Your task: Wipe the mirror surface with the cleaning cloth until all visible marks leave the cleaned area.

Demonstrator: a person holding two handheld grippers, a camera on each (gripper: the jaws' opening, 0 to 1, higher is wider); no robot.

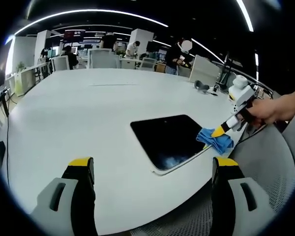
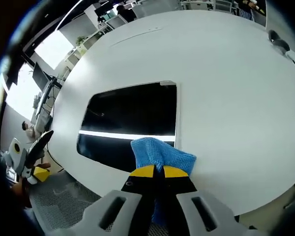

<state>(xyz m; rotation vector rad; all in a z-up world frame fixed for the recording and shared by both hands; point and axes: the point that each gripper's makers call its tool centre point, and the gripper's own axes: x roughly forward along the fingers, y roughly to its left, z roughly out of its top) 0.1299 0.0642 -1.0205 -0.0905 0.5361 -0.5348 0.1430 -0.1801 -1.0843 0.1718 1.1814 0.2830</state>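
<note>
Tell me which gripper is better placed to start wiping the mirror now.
The right gripper. It is shut on the blue cloth, which already overlaps the mirror at its near edge. The left gripper is open, holds nothing and hangs back from the mirror.

A broad, white, round-edged worktop [image 1: 88,113] spreads across an open office. Beyond its far edge stand white office chairs [image 1: 102,58], white square pillars [image 1: 141,40] and desks with people at them. Long curved light strips [image 1: 88,12] run across the dark ceiling. Grey mesh chair fabric [image 1: 270,167] lies at the near edge. Bright windows [image 2: 54,49] glow at one side.
</note>
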